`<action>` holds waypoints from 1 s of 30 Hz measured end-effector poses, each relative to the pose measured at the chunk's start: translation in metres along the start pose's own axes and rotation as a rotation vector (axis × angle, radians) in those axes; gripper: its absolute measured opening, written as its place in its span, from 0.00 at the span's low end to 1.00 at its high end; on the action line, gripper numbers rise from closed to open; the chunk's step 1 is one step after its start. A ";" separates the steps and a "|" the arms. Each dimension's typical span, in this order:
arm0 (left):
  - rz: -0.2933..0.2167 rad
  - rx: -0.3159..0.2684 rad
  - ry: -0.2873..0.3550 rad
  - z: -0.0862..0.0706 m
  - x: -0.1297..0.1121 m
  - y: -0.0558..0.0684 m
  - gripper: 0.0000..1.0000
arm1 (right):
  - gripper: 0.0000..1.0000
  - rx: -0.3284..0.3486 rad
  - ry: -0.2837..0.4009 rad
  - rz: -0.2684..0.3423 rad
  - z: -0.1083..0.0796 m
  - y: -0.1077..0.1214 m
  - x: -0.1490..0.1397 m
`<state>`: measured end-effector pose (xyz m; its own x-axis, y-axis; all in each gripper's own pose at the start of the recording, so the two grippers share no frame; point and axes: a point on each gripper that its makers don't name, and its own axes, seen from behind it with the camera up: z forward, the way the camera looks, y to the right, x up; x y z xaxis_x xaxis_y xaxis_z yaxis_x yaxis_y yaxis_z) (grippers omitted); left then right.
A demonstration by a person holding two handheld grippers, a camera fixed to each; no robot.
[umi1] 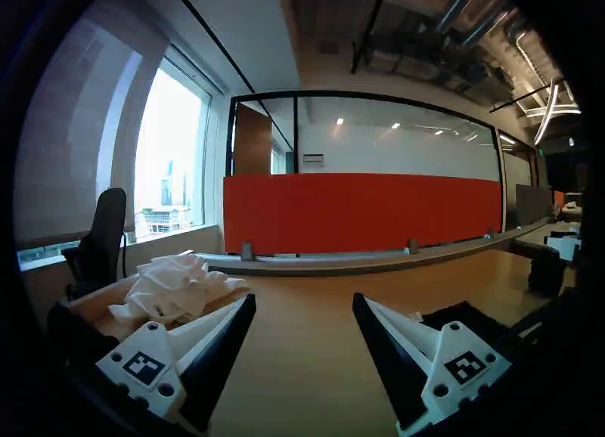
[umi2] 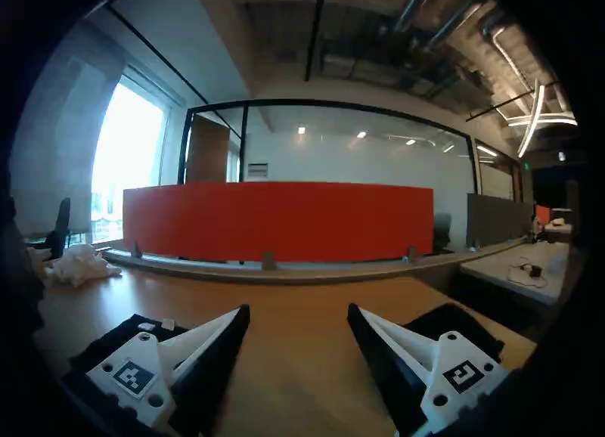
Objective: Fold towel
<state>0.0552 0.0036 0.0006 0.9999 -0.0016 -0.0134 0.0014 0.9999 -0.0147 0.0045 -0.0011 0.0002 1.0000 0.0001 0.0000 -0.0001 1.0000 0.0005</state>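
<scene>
Both the left gripper (umi1: 303, 296) and right gripper (umi2: 298, 307) gape apart over the desk (umi1: 318, 361), white towel (umi1: 178, 286) crumpled aside.

crumpled towel (umi1: 178, 286) on desk (umi1: 318, 323), far left; chair (umi1: 102, 240) behind it by window (umi1: 170, 165). Divider (umi1: 363, 212) along desk's back edge. Flat cloth (umi2: 461, 317) on near desk.
</scene>
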 end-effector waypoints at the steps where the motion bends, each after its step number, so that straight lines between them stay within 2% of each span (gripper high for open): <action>1: -0.002 -0.001 0.000 -0.001 0.008 0.000 0.95 | 1.00 0.001 0.000 0.000 0.000 -0.001 0.005; 14: 0.014 -0.007 0.002 -0.009 0.109 0.004 0.95 | 1.00 0.007 0.006 0.002 -0.006 -0.007 0.098; 23: 0.042 -0.012 -0.017 -0.013 0.142 0.006 0.95 | 1.00 0.011 -0.003 0.004 -0.010 -0.009 0.130; 30: 0.051 -0.038 -0.044 -0.009 0.147 0.012 0.95 | 1.00 0.030 -0.028 -0.032 -0.008 -0.016 0.134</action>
<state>0.2023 0.0149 -0.0108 0.9983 0.0512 0.0288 -0.0497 0.9973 -0.0532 0.1388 -0.0175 -0.0074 0.9991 -0.0327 0.0277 0.0319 0.9990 0.0306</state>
